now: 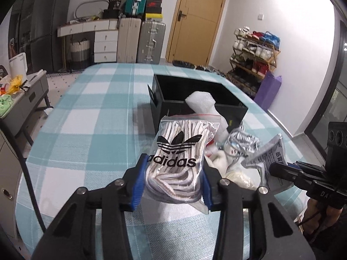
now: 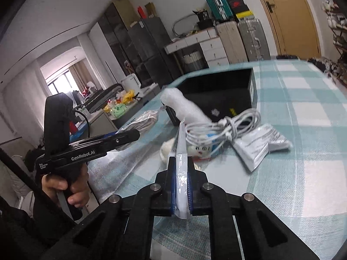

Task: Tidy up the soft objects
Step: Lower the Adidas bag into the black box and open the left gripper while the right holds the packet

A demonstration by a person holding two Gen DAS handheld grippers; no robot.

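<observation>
**Both grippers clamped on plastic packets above the checked table**

The left gripper (image 1: pixel 173 179) has its blue pads pressed against the two sides of a clear zip bag (image 1: pixel 177 151) printed with a black trefoil logo and stuffed with striped grey-and-white fabric. The bag stands upright between the fingers, its red-lined zip edge at the far end, away from the tool.

The right gripper (image 2: pixel 181 184) is closed on the thin edge of a flat white packet (image 2: pixel 181 151), which stands on edge between the pads and reaches forward from the fingertips. In the left wrist view the same packet (image 1: pixel 269 151) appears to the right of the left tool, its printed face turned towards the camera, with the right tool's fingers pinching its lower edge.

Just ahead of both tools lies the pile of remaining items on the teal-and-white checked tablecloth (image 1: pixel 91 112): a bundle of white cable (image 2: pixel 227 125), a small white plush toy (image 2: pixel 195 149) under it, a second printed white packet (image 2: pixel 260 145) to the right of the cable, and a roll of white foam wrap (image 2: pixel 184 106) leaning against the near wall of an open black box (image 2: pixel 216 82). The box sits beyond the pile, further from the tools.

In the right wrist view a hand (image 2: pixel 65 186) grips the handle of the left tool, off to the left.
</observation>
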